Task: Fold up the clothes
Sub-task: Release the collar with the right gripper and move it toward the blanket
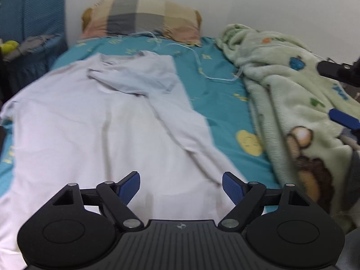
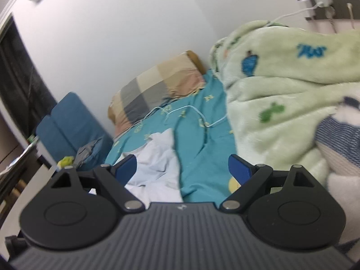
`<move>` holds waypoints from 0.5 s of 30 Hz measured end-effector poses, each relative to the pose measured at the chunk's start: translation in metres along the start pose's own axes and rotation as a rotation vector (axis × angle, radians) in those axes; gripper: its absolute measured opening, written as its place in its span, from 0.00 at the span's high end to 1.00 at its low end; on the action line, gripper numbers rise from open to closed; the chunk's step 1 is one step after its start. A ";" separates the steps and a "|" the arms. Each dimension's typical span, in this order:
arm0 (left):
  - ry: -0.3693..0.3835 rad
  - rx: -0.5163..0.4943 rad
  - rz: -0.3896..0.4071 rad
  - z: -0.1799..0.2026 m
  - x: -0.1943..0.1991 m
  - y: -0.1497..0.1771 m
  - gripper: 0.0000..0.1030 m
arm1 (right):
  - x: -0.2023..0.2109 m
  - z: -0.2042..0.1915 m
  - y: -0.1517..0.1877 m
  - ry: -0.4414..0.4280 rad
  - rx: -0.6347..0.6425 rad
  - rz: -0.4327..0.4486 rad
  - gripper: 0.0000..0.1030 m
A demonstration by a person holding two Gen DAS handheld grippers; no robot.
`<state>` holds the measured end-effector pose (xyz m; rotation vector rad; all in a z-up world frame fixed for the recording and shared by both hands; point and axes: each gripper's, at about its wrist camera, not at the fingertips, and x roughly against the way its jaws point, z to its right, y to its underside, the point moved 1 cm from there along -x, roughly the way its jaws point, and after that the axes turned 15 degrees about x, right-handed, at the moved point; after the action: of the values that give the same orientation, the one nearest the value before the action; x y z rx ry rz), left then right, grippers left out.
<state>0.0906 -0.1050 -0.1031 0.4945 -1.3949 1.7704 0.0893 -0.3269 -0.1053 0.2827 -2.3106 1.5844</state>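
Left gripper (image 1: 181,187) gapes over the shirt (image 1: 94,121); right gripper (image 2: 182,171) likewise empty (wall socket (image 2: 324,4) its alone).

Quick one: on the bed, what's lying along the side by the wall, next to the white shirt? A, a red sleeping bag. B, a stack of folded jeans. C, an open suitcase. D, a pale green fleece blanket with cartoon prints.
D: the pale green fleece blanket with cartoon prints is bunched along the wall side, beside the white shirt spread on the teal sheet.
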 end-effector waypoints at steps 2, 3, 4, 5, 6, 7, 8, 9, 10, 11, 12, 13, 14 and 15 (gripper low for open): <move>0.024 -0.045 -0.026 0.020 -0.012 0.006 0.28 | -0.002 0.006 0.001 0.010 -0.007 -0.003 0.13; 0.029 -0.061 -0.040 0.029 -0.019 0.010 0.29 | -0.003 0.008 0.002 0.013 -0.012 -0.004 0.13; 0.036 -0.070 -0.057 0.036 -0.026 0.014 0.31 | -0.004 0.010 0.003 0.013 -0.019 -0.005 0.13; 0.032 -0.081 -0.076 0.042 -0.033 0.018 0.32 | -0.004 0.012 0.004 0.013 -0.024 -0.007 0.13; 0.016 -0.099 -0.097 0.048 -0.041 0.022 0.32 | -0.006 0.013 0.005 0.012 -0.026 -0.009 0.13; 0.000 -0.117 -0.117 0.053 -0.050 0.026 0.32 | -0.007 0.015 0.006 0.011 -0.029 -0.013 0.13; -0.027 -0.141 -0.140 0.058 -0.058 0.030 0.38 | -0.010 0.016 0.006 0.012 -0.031 -0.022 0.13; -0.046 -0.155 -0.165 0.059 -0.066 0.033 0.43 | -0.013 0.017 0.006 0.009 -0.031 -0.032 0.13; -0.051 -0.155 -0.192 0.058 -0.073 0.036 0.52 | -0.016 0.017 0.006 0.007 -0.027 -0.040 0.13; -0.058 -0.152 -0.203 0.057 -0.077 0.038 0.59 | -0.019 0.018 0.007 0.009 -0.023 -0.050 0.13; -0.063 -0.150 -0.195 0.055 -0.078 0.038 0.66 | -0.023 0.018 0.007 0.017 -0.018 -0.063 0.13; -0.062 -0.148 -0.187 0.053 -0.076 0.036 0.86 | -0.026 0.018 0.007 0.022 -0.014 -0.074 0.13; -0.041 -0.127 -0.189 0.048 -0.071 0.032 0.93 | -0.027 0.017 0.008 0.019 -0.010 -0.083 0.13; -0.006 -0.092 -0.193 0.042 -0.065 0.026 0.93 | -0.029 0.016 0.009 0.017 -0.006 -0.092 0.13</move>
<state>0.1016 -0.1689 -0.1533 0.5657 -1.3775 1.5444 0.1108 -0.3389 -0.1294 0.3673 -2.2549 1.5299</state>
